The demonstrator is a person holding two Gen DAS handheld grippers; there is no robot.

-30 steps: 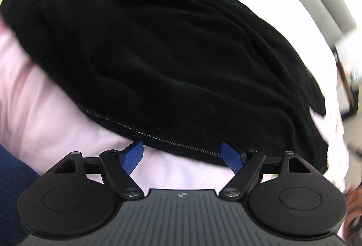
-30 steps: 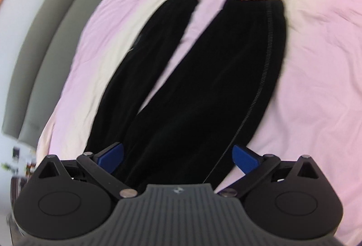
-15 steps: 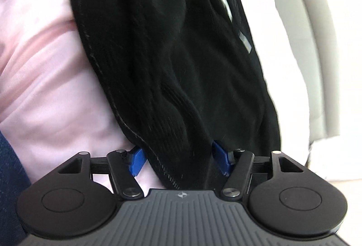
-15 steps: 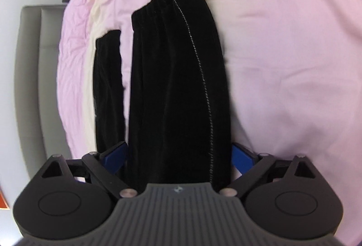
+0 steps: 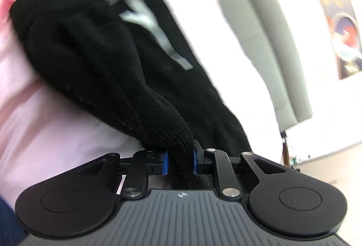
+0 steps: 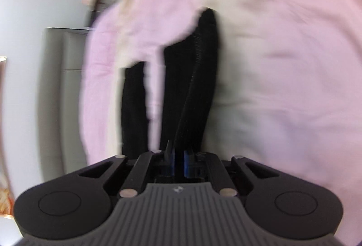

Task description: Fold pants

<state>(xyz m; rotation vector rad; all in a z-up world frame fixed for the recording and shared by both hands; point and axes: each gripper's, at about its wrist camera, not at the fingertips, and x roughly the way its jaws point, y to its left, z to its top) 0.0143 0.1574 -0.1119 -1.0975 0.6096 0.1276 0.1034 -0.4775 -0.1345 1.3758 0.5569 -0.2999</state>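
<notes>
- The left gripper is clamped on a thick bunched fold of the black pants; its jaws have just been closing, and the blue pads now press the cloth from both sides.
- Ahead of the left gripper the pants rise up and away to the left in a rumpled heap, with grey-white stripes on the far part (blurred, so their shape is unclear).
- Under the heap and to the left of this gripper lies the pink bed sheet; to the right and beyond stands a grey padded headboard, and further right a picture on the wall.
- The right gripper is pinched on a thin edge of the same pants; its jaws too have just been closing, and the blue pads stand almost together with the dark cloth between them.
- From the right gripper one trouser leg runs straight ahead, lifted at its near end; the other leg lies flat on the sheet just to the left.
- The sheet spreads ahead and to the right of this gripper; the headboard is at the far left (the view is blurred).
</notes>
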